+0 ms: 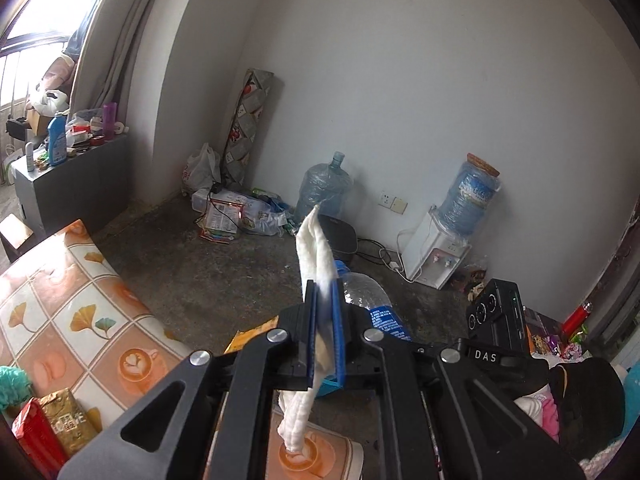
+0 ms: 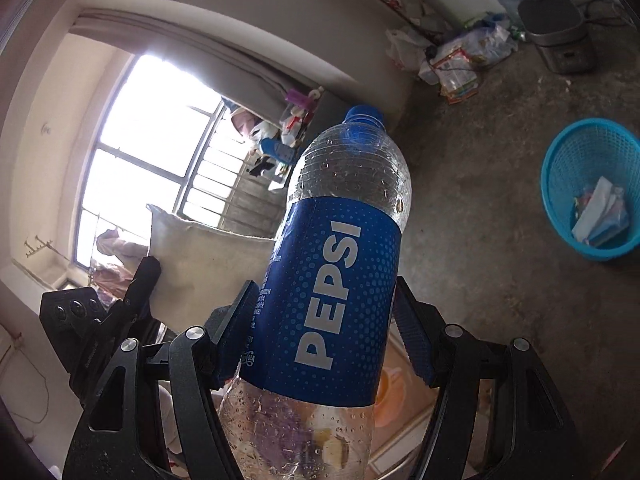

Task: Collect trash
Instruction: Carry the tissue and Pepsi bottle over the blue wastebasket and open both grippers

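My left gripper [image 1: 325, 300] is shut on a crumpled white tissue [image 1: 316, 248] that sticks up past the blue pads and hangs down below them. My right gripper [image 2: 324, 312] is shut on an empty clear Pepsi bottle [image 2: 332, 288] with a blue label and blue cap, held up off the table. The same bottle [image 1: 370, 300] shows just beyond the left gripper in the left wrist view. A blue plastic trash basket [image 2: 560, 184] stands on the floor at the right of the right wrist view, with paper scraps inside.
A table with a patterned cloth [image 1: 72, 304] lies below, with a red and gold packet [image 1: 48, 424] on it. On the concrete floor by the wall are a litter pile [image 1: 236, 216], water jugs [image 1: 322, 188], a dispenser [image 1: 434, 256] and a dark appliance [image 2: 556, 32].
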`<move>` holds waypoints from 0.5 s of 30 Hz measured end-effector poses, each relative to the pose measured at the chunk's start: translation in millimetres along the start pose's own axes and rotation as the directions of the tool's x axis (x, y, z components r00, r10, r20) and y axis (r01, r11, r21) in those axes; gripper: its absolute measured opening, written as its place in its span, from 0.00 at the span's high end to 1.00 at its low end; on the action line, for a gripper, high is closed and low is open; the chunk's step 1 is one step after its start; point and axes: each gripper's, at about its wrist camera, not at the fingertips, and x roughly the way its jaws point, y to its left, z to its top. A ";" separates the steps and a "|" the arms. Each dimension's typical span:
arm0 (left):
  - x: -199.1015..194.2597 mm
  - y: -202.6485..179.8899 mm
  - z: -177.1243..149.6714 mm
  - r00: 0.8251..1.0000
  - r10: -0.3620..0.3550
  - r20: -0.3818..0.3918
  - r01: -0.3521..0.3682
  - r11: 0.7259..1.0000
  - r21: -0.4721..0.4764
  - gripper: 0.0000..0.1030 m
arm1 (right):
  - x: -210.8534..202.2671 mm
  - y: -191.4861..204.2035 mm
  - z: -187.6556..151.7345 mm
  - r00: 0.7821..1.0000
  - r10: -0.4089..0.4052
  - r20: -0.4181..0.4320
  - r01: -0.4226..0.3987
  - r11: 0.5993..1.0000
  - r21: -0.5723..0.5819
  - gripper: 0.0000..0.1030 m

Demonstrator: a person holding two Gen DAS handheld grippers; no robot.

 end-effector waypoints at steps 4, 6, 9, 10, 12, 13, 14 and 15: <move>61.8 -17.6 7.4 0.996 -0.026 -0.080 0.030 0.999 0.045 0.93 | -14.4 -48.5 17.1 0.995 -0.082 0.048 0.075 0.987 0.140 0.39; 95.6 -25.8 8.2 0.991 -0.035 -0.128 0.043 0.997 0.062 0.93 | -17.8 -73.8 21.7 0.993 -0.103 0.050 0.090 0.973 0.212 0.39; 144.8 -37.4 7.4 0.980 -0.050 -0.194 0.065 0.995 0.074 0.93 | -16.9 -105.9 27.4 0.989 -0.139 0.045 0.117 0.939 0.323 0.39; 160.3 -41.6 7.2 0.976 -0.056 -0.212 0.073 0.994 0.076 0.93 | -16.6 -117.7 29.4 0.988 -0.151 0.044 0.125 0.924 0.362 0.39; 192.6 -51.7 8.6 0.968 -0.065 -0.244 0.088 0.993 0.084 0.93 | -13.0 -137.6 39.3 0.984 -0.169 0.051 0.132 0.894 0.429 0.38; 208.6 -56.7 9.6 0.965 -0.066 -0.255 0.091 0.992 0.087 0.93 | -12.3 -147.6 43.7 0.982 -0.179 0.055 0.135 0.881 0.454 0.38; 222.9 -61.0 10.7 0.963 -0.074 -0.260 0.100 0.991 0.088 0.93 | -10.7 -159.2 49.2 0.980 -0.191 0.057 0.140 0.864 0.483 0.37; 238.8 -66.0 11.5 0.959 -0.087 -0.271 0.115 0.989 0.089 0.89 | -7.9 -172.6 55.8 0.978 -0.202 0.058 0.145 0.848 0.510 0.34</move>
